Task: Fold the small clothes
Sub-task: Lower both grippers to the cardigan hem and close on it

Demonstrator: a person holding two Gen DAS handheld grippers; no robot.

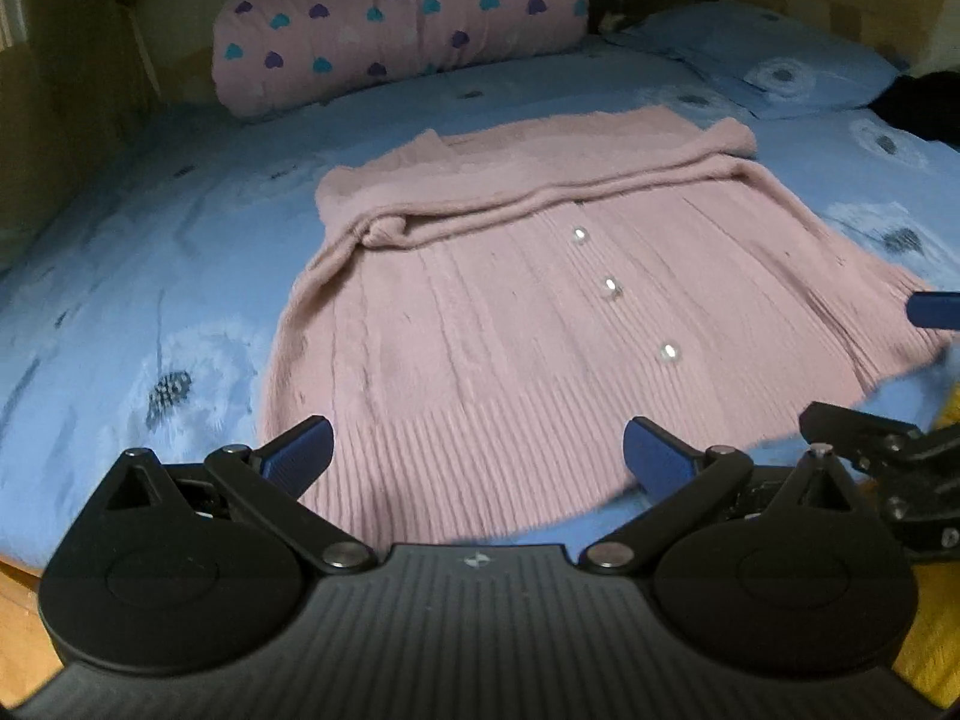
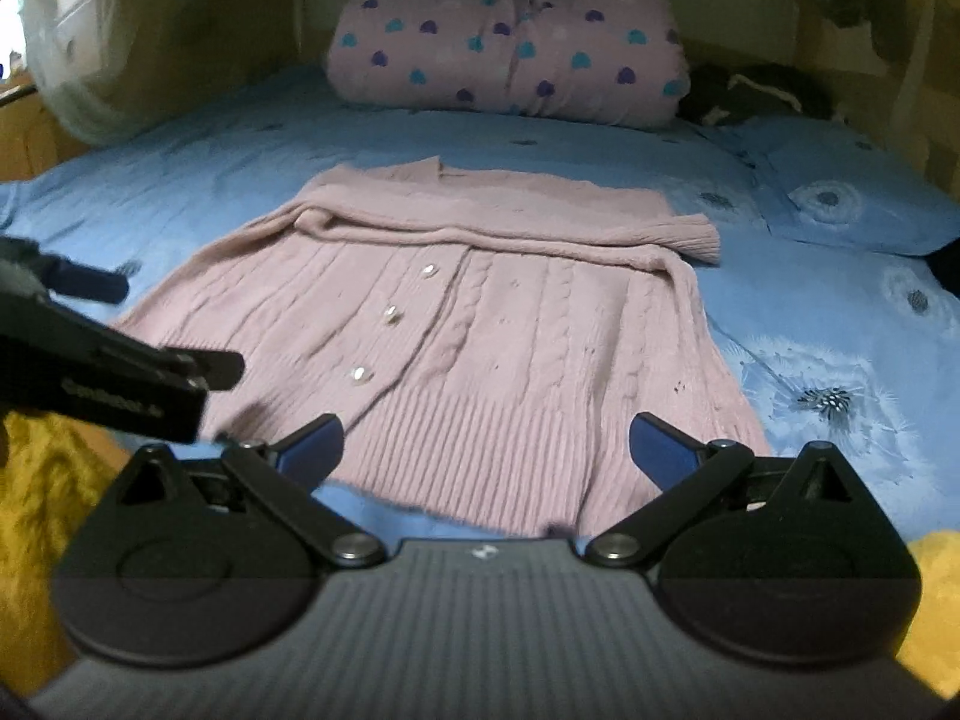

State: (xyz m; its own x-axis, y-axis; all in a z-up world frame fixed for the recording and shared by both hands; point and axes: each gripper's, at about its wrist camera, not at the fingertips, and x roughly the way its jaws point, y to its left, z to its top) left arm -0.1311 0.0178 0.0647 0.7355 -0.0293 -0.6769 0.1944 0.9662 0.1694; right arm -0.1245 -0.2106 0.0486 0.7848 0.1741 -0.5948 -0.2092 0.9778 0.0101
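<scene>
I had both tools spread wide and holding nothing: the left tool [image 1: 477, 450] and the right tool [image 2: 486, 447] hovered side by side over the ribbed hem of the pink cable-knit cardigan [image 1: 540, 300], which lay flat, buttons [image 1: 609, 287] up, on the blue bed sheet [image 1: 150, 300], its sleeves [image 2: 510, 234] already crossed over the chest.

My worry was the knit itself: soft and stretchy, it could sag or drag if I pinched only the top layer, and lifting the hem unevenly would probably slide the loose sleeves out of place. The tools sat close together, so they might have knocked each other.

There was open sheet on both sides. Beyond the collar lay the heart-print rolled quilt [image 2: 510, 54] and a blue pillow [image 2: 840, 204]. The bed's near edge was just below the hem, with something yellow [image 2: 36, 510] beside it.
</scene>
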